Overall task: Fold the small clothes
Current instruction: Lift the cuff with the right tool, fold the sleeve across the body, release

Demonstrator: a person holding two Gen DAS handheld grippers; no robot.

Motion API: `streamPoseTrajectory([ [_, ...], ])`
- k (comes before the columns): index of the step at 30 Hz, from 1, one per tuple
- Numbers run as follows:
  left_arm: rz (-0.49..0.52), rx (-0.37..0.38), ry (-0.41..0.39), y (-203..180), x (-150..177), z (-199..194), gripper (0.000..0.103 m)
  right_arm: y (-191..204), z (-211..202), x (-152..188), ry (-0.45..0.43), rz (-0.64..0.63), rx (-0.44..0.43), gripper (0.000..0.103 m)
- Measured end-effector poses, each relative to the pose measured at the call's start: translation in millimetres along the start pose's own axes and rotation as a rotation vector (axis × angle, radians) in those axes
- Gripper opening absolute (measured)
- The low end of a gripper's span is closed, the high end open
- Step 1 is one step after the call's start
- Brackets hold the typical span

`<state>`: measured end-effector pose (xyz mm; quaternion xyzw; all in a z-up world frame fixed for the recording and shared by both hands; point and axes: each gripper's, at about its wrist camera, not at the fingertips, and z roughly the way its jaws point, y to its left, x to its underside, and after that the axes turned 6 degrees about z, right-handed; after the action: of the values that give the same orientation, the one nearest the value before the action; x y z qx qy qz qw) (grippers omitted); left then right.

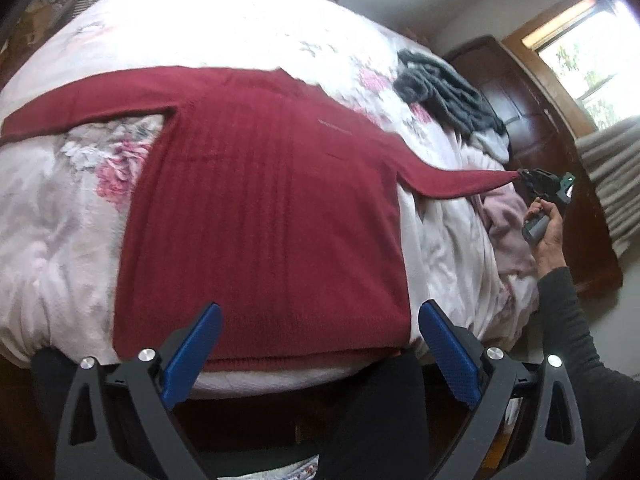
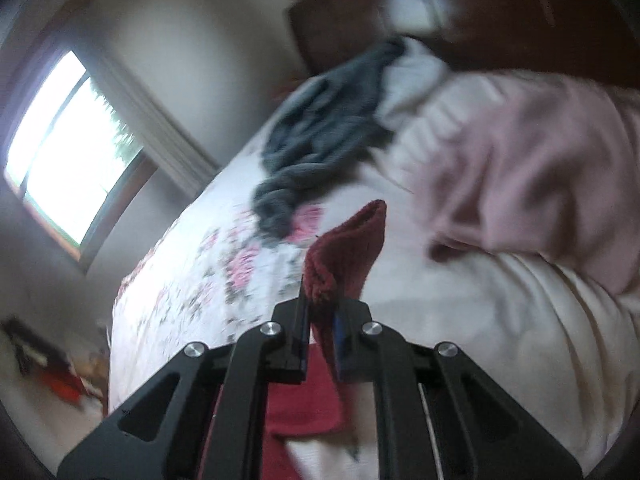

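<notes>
On the floral bed [image 1: 248, 28] the red sweater [image 1: 260, 208] lies flat, its sleeve end [image 2: 348, 248] pinched by the right gripper [image 2: 322, 324], which should carry it across evenly, while the left gripper [image 1: 320, 344] waits spread.

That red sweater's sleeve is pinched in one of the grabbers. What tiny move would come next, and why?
Probably carrying the sleeve inward across the red sweater. The right gripper is shut on the cuff, stretched out past the body, while the sweater lies flat on the bed and the left gripper is open.
</notes>
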<state>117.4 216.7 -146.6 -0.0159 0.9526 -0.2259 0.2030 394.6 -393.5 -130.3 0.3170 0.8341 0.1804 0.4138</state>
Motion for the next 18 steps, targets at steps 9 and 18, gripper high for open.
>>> streamPoseTrajectory([
  [9, -0.174, 0.062, -0.060, 50, 1, -2, 0.099, 136, 6, 62, 0.026, -0.262, -0.081, 0.008],
  [18, -0.168, 0.134, 0.007, 70, -22, 19, 0.099, 207, 63, 147, 0.138, -0.391, -0.113, 0.008],
])
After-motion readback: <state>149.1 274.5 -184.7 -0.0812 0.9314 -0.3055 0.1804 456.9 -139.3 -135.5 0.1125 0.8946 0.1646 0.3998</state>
